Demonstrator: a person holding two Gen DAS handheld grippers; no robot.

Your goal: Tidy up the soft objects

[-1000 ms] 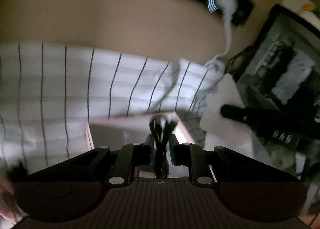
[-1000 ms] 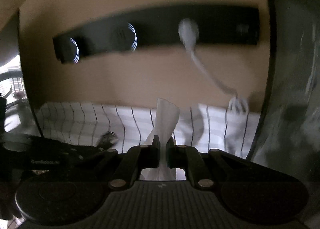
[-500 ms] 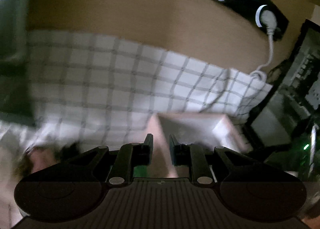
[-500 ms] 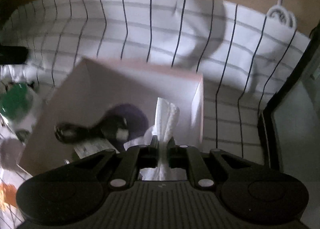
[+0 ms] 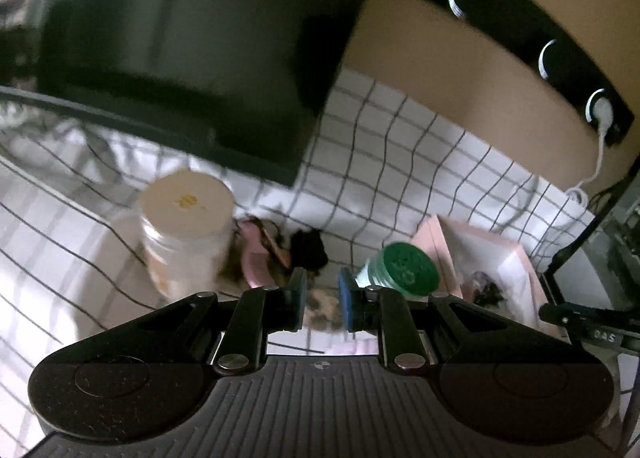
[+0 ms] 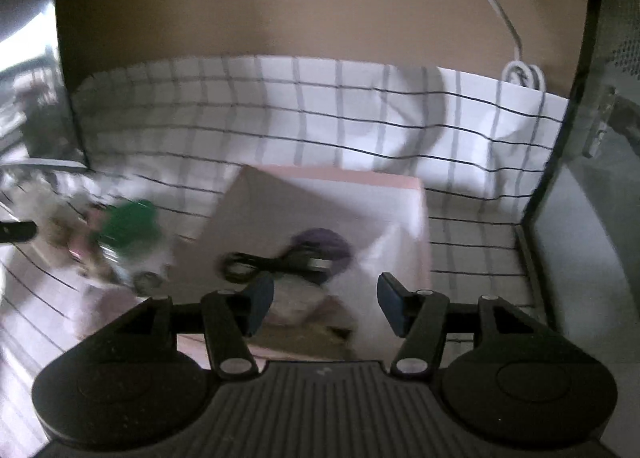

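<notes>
A pink box (image 6: 332, 186) stands on the checked cloth; inside lie a purple soft thing (image 6: 324, 244), a black cable bundle (image 6: 276, 268) and white tissue (image 6: 292, 302). My right gripper (image 6: 326, 304) is open and empty just above the box's near side. My left gripper (image 5: 322, 302) is open a little and empty, over a heap of small soft things (image 5: 276, 250), pink, brown and black, on the cloth. The box also shows at the right of the left wrist view (image 5: 484, 254).
A clear jar with a cream lid (image 5: 186, 234) stands left of the heap. A green-capped bottle (image 5: 404, 268) stands between heap and box. A dark monitor (image 5: 192, 46) stands behind. A glass-sided case (image 6: 592, 178) walls the right. A black socket strip (image 5: 520, 38) is on the wall.
My right gripper has opened and let the white tissue drop into the box. My left gripper has swung left from the box to the heap by the jar.
</notes>
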